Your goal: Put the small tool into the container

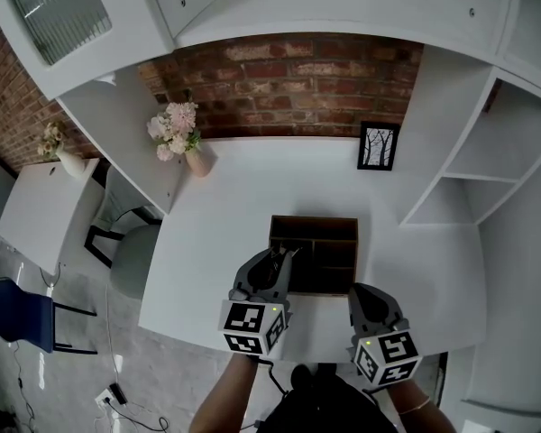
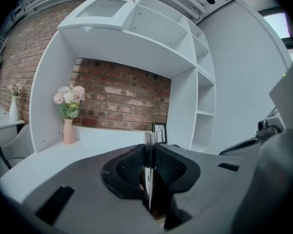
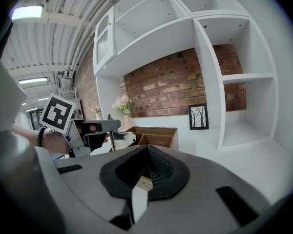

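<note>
White worktop (image 1: 225, 206) carries a wooden compartment box (image 1: 314, 242). My left tongs (image 1: 284, 256) pinch a thin metal strip (image 2: 148, 169) at its near-left corner; my right tongs (image 1: 366, 290) are closed on a pale flat strip (image 3: 139, 195).

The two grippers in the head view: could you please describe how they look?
The left gripper and right gripper are alike: grey moulded shells narrowing to black, ridged fingers. Each carries a white cube printed with black square markers, plus a small green light. The person wears dark clothing.
</note>
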`<state>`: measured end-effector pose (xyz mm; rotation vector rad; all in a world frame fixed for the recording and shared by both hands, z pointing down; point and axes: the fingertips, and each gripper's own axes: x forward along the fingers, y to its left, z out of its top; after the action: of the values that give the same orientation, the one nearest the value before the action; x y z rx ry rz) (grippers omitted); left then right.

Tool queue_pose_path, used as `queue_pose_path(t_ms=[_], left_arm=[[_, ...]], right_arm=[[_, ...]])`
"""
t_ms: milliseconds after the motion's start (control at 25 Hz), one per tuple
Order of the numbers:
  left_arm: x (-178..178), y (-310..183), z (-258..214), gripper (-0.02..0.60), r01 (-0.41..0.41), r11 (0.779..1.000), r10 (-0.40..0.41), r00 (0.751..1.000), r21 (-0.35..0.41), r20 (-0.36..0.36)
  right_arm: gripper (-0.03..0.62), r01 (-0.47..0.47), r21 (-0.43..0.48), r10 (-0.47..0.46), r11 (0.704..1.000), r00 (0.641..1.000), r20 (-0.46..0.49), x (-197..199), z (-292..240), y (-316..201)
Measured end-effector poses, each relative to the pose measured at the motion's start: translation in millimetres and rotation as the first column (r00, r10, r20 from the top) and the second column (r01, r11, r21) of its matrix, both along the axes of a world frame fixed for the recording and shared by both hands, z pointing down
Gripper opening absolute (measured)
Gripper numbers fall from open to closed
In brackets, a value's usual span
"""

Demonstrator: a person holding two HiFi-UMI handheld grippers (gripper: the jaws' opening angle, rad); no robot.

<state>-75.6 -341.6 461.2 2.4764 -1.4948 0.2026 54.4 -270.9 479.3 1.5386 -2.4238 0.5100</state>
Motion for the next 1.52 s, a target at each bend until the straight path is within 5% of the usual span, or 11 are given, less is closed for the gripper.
queue_pose_path(t_ms=[880,1520], left_arm=[[-4,2,12,0.12,-0.004,0.999,0.006,1.0,-0.048,0.03],[-23,65,11,0.11,0.049,0.997,-0.046,0.998,-0.062,0.042]], right_arm=[[0.003,0.012,0.001,-0.012,1.0,1.0,-0.01,-11,0,11],[0.003,0.029,0.045,-0.03,0.999,0.999,0.018,-24,-17,29]])
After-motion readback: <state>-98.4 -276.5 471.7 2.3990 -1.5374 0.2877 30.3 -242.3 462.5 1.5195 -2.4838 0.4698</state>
